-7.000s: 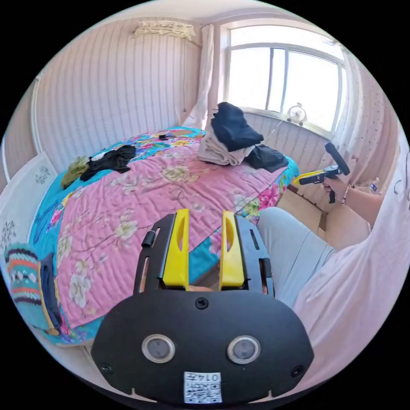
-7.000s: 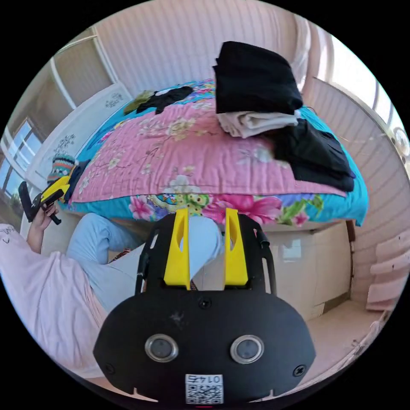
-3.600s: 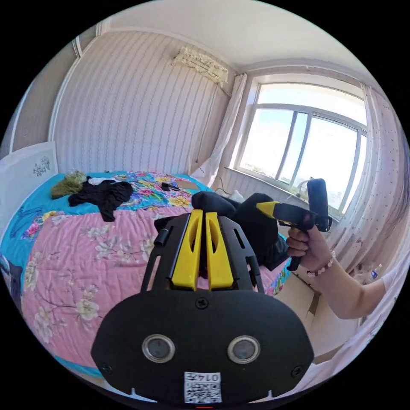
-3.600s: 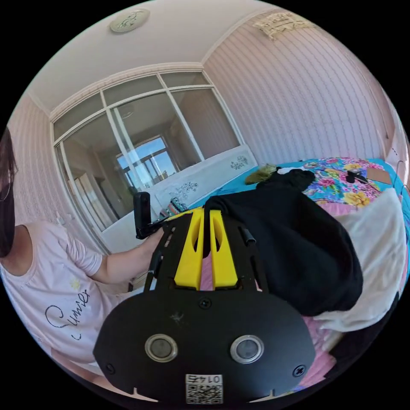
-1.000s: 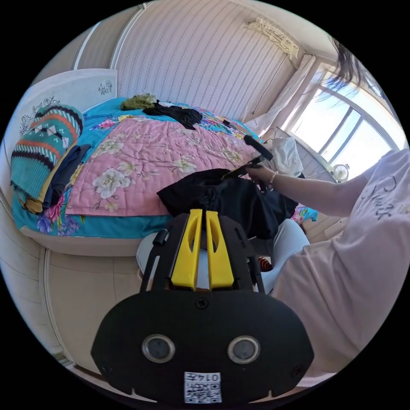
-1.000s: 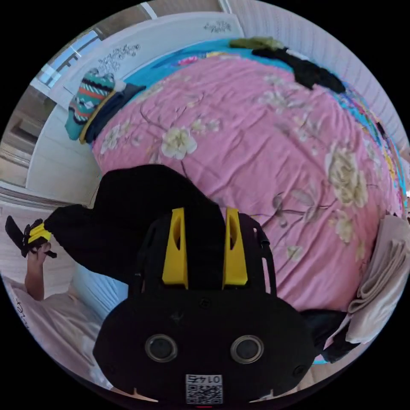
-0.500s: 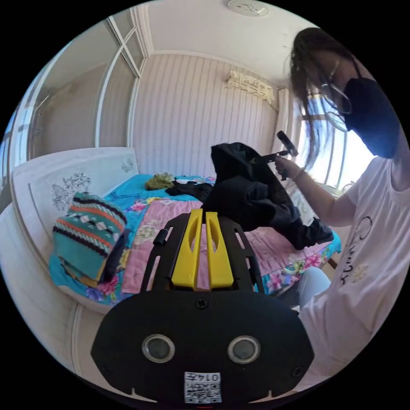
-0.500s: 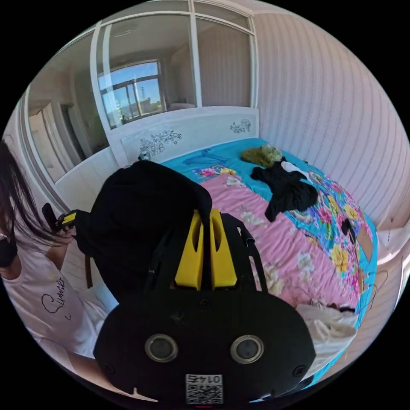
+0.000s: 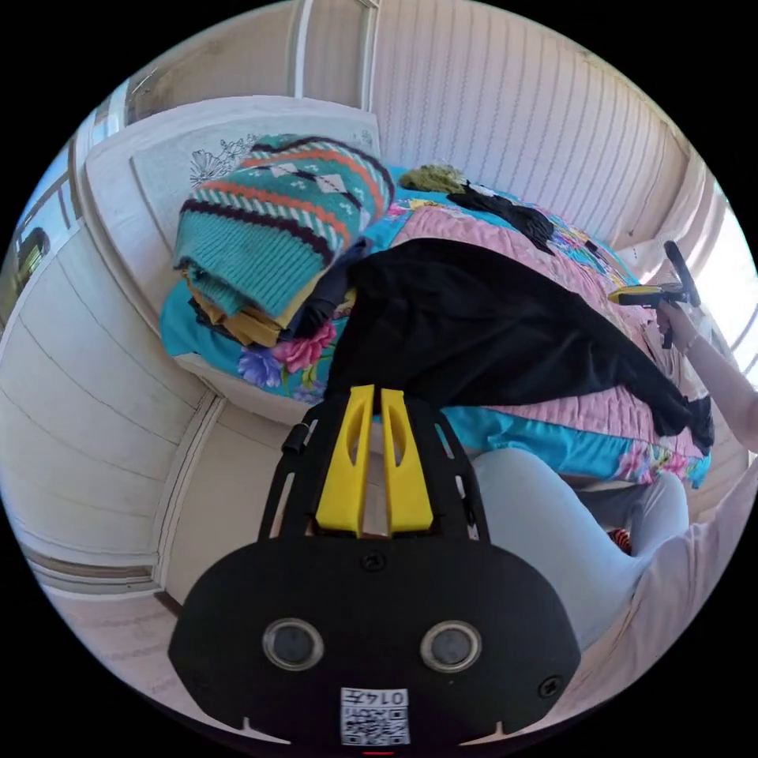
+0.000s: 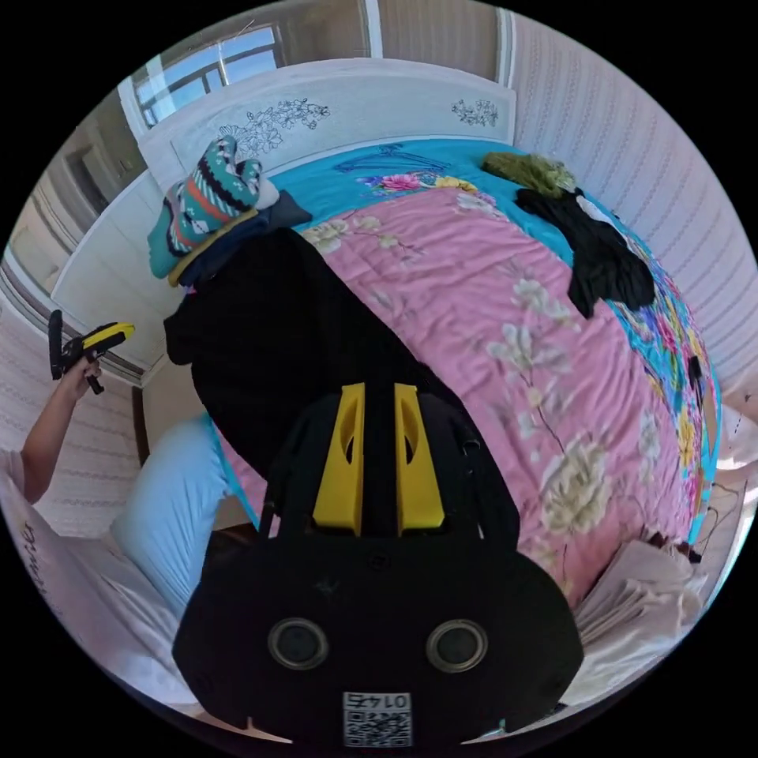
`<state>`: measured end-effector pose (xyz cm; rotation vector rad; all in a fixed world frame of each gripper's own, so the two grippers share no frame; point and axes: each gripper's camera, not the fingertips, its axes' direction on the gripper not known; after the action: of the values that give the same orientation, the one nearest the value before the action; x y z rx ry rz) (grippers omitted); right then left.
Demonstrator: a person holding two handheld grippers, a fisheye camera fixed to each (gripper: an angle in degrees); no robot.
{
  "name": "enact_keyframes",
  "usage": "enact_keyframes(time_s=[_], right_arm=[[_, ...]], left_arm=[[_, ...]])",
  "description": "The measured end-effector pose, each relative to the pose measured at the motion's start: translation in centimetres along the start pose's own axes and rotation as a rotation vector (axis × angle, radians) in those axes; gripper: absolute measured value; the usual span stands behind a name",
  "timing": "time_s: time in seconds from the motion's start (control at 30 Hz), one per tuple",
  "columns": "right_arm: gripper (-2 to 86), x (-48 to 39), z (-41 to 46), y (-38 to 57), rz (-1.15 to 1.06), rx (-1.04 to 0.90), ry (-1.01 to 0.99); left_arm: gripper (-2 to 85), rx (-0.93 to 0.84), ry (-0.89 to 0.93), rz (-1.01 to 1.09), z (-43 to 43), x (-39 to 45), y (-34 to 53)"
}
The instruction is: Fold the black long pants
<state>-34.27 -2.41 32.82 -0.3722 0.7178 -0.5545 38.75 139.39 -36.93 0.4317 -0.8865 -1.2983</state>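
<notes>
Over the pink floral quilt (image 9: pixel 568 264) in the left gripper view, the long black cloth pants (image 9: pixel 474 324) lie spread; your left gripper (image 9: pixel 373 393) sits clenched, grasping nothing. In the right gripper view, your right gripper (image 10: pixel 379 388) has its jaws slightly parted over the pants (image 10: pixel 284 347).

The black long pants (image 9: pixel 489 324) lie spread on the pink floral quilt (image 10: pixel 505 316), stretching from the centre of the left gripper view toward its right edge. In the right gripper view they (image 10: pixel 268 339) run from left of centre down behind the jaws, one end hanging over the bed edge.
</notes>
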Motion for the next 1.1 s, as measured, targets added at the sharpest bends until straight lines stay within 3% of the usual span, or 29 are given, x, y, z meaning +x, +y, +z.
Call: enact_keyframes(time_s=[0.2,0.4,0.57,0.7,0.8,1.1], right_arm=[[13.8,5.1,-4.6,22.8,0.371,-0.073,0.183],[15.2,4.8,-6.8,38.3,0.637,-0.078,0.24],[14.5,5.9,-7.0,44.2,0.743,-0.031,0.277],[6.0,8.2,-5.4,46.6,0.787,-0.098,0.183],[3.1,9.2,-8.4,48.1,0.768,-0.01,0.131],[-0.3,16.7,-23.1,46.5,0.588,0.188,0.147]], left_arm=[[5.1,-0.014,0.254,0.239,3.0,12.7,-2.6],[6.3,0.005,0.381,0.525,6.1,27.1,-8.0],[7.3,-0.063,0.353,0.697,10.3,37.4,-11.9],[5.2,-0.328,0.218,0.709,18.0,43.1,-11.9],[-0.2,-0.32,0.253,0.713,17.6,44.4,-12.3],[-1.0,-0.247,0.317,0.982,7.7,44.0,-10.7]])
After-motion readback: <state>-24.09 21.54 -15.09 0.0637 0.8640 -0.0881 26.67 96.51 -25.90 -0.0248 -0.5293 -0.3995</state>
